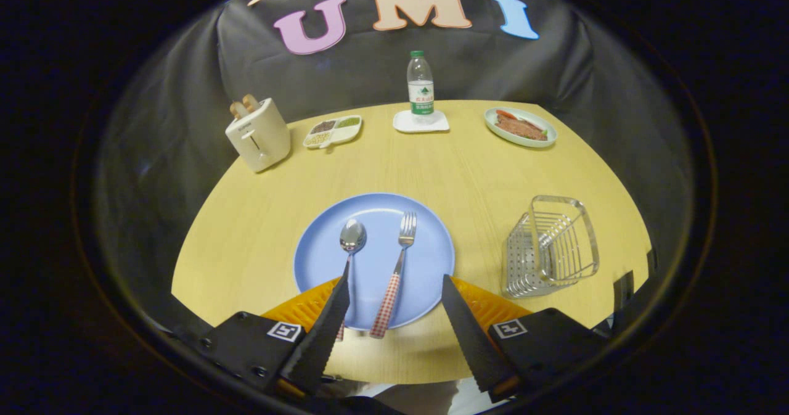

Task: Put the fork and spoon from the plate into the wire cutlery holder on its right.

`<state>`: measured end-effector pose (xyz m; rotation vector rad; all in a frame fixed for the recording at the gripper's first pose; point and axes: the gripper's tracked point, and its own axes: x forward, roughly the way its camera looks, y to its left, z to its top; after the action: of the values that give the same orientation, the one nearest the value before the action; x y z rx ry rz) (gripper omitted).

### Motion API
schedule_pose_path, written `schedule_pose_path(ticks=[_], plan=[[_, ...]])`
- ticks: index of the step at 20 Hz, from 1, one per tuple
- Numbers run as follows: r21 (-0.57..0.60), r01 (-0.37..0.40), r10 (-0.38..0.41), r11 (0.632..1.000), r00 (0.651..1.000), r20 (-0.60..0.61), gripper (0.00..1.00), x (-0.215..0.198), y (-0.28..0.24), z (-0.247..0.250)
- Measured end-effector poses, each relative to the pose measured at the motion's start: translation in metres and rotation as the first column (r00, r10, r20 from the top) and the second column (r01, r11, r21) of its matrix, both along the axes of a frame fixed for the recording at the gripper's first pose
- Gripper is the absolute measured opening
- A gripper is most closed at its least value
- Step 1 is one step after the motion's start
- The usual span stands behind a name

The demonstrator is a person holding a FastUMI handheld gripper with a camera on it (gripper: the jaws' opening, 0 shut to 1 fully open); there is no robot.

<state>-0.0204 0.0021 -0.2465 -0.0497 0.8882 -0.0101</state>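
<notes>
A blue plate (320,258) lies on the yellow wooden table, just ahead of my fingers. On it rest a spoon (352,237) and a fork (402,248), side by side, both with red-and-white checked handles pointing toward me. The fork's handle reaches between my fingers; the spoon's handle passes behind my left finger (327,316). My gripper (394,279) hovers open above the plate's near edge, holding nothing. The wire cutlery holder (550,246) stands to the right of the plate, empty as far as I can see.
At the table's far side stand a cream toaster (258,134), a divided dish of grains (333,131), a water bottle (420,88) on a white coaster, and a plate of food (521,126). Black cloth walls the booth behind.
</notes>
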Motion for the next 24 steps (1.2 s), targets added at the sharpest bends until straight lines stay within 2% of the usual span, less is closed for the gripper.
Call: schedule_pose_path(ticks=[4, 9, 14, 17, 20, 23, 24], plan=[[-0.025, -0.036, 0.034, 0.999, 0.996, -0.079, 0.95, 0.003, 0.005, -0.02], [-0.055, -0.065, 0.053, 0.996, 0.977, -0.208, 0.75, -0.007, 0.005, -0.046], [-0.038, -0.044, 0.031, 0.998, 0.956, -0.293, 0.52, -0.011, 0.009, -0.062], [-0.007, -0.003, 0.001, 1.0, 0.938, -0.348, 0.38, -0.018, 0.011, -0.071], [0.0, 0.009, -0.009, 1.0, 0.937, -0.349, 0.26, -0.015, 0.006, -0.071], [-0.006, -0.012, 0.009, 1.0, 0.936, -0.351, 0.15, -0.018, 0.003, -0.062], [-0.013, -0.021, 0.015, 1.0, 0.938, -0.346, 0.15, -0.018, 0.0, -0.058]])
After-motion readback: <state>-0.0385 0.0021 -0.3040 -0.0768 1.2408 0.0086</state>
